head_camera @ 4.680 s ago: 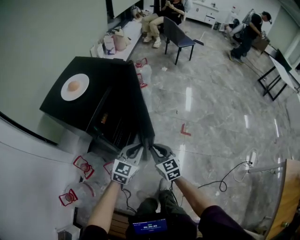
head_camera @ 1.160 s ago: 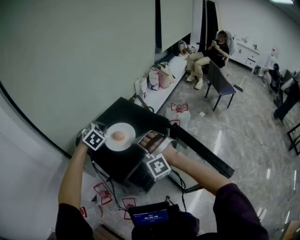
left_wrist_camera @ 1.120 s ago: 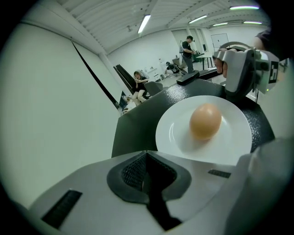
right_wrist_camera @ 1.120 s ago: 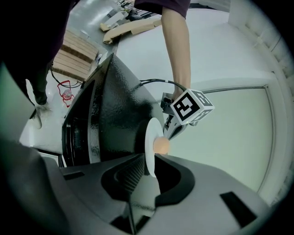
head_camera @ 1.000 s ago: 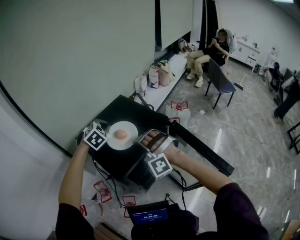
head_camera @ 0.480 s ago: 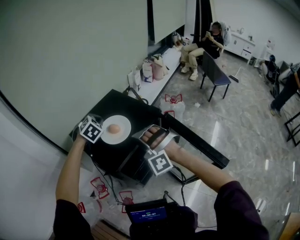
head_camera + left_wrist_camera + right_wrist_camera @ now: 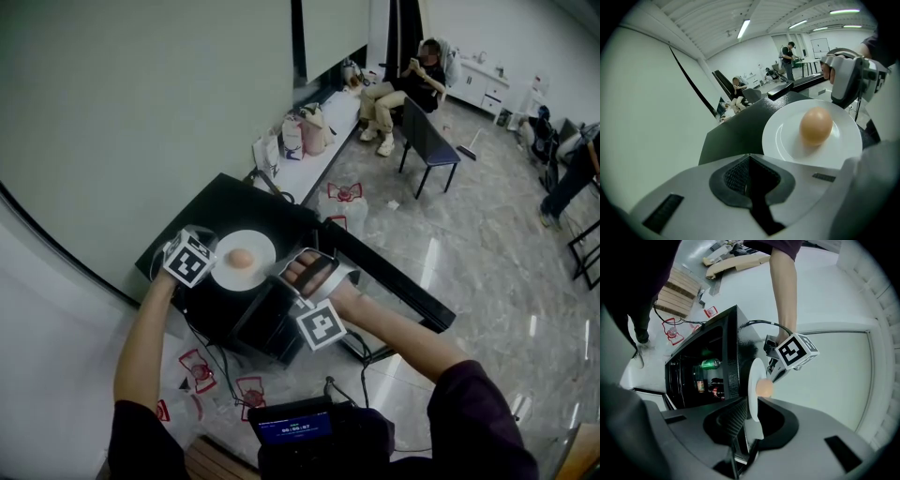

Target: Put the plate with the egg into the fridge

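Note:
A white plate (image 7: 259, 247) with a brown egg (image 7: 241, 258) rests on top of the black fridge (image 7: 234, 202). The fridge door (image 7: 398, 286) stands open. My right gripper (image 7: 285, 273) is shut on the plate's right rim; in the right gripper view the plate (image 7: 753, 380) runs edge-on between the jaws, with the egg (image 7: 764, 387) beyond. My left gripper (image 7: 208, 263) sits at the plate's left side, jaws together, nothing between them. In the left gripper view the plate (image 7: 787, 140) and egg (image 7: 815, 125) lie just right of its tips (image 7: 750, 161).
Inside the fridge (image 7: 703, 376) stand a green can (image 7: 710, 363) and other drinks. Water jugs (image 7: 342, 200) sit behind the fridge, a bench with bags (image 7: 300, 136) along the wall. A seated person (image 7: 403, 80) and a chair (image 7: 427, 141) are further off.
Earlier both grippers were low at the fridge door's edge; now they flank the plate on top. Over the last second neither the plate nor the grippers have visibly moved.

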